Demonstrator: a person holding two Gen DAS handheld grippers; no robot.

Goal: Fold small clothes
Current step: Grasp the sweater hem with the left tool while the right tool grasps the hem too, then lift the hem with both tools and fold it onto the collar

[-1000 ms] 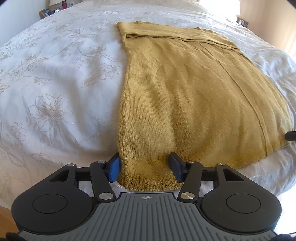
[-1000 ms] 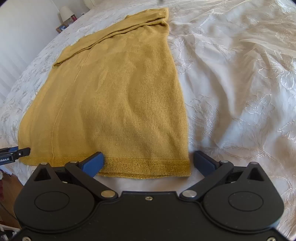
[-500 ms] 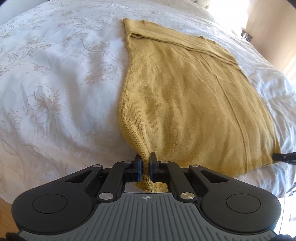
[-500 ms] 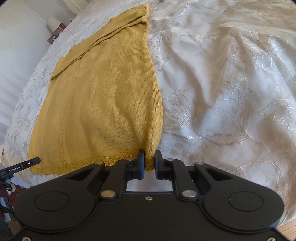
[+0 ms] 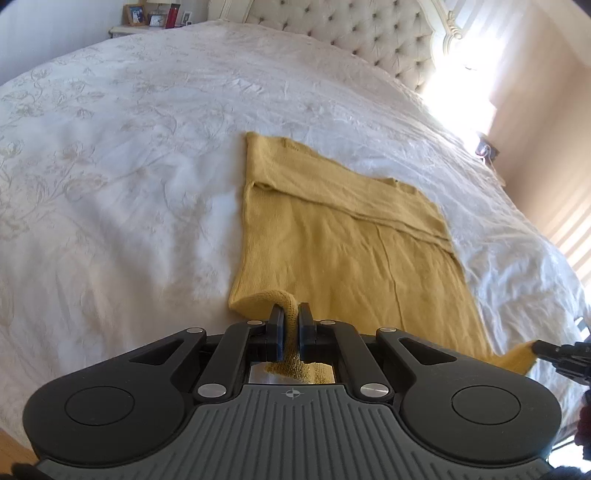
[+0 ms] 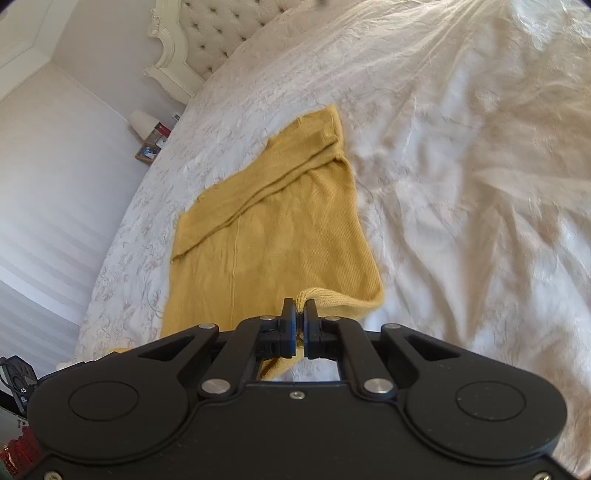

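Two claws grip the mustard knit sweater at its near hem corners: left claw and right claw each pinch a corner. The sweater's far part lies flat on the white embroidered bedspread; tufted headboard beyond.

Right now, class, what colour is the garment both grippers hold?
Mustard yellow: the sweater shows best in the left wrist view.

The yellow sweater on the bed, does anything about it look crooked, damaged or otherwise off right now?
Nothing stands out. The yellow sweater lies fairly flat on the white bedspread, its top part folded across. Only the near hem corners are lifted, one pinched in the left gripper and one in the right gripper. No tears or stains show.
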